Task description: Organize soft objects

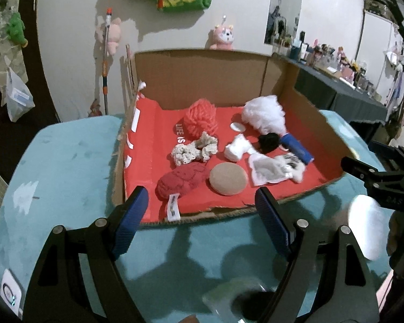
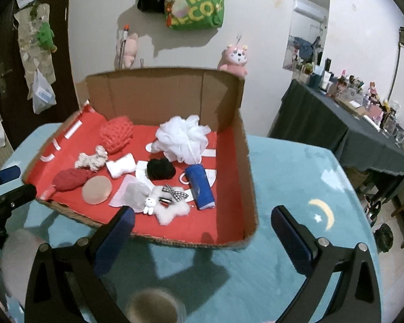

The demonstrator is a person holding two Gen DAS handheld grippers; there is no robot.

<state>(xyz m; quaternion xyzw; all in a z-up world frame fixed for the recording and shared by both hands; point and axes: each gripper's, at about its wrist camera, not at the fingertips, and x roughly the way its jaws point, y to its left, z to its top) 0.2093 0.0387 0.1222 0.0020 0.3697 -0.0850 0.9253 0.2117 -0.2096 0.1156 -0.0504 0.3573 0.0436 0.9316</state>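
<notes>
Left wrist view: my left gripper [image 1: 202, 212] hangs wide open and empty above the teal plush table cover [image 1: 67, 161], in front of a shallow cardboard box [image 1: 202, 78] lined in red. Across the box from left to right lie a dark red knitted lump [image 1: 181, 180], a cream ruffled scrunchie [image 1: 194, 149], a coral yarn ball [image 1: 200, 121], a flat round beige sponge [image 1: 228, 179], a small white pad [image 1: 237, 148], a black scrunchie [image 1: 268, 141], a white mesh pouf [image 1: 264, 117] and a blue roll [image 1: 296, 148] — all soft, all loose on the lining. My right gripper [image 2: 202, 231] is spread wide too, gripping nothing, at the box's near edge by a fluffy white star clip [image 2: 169, 210].
</notes>
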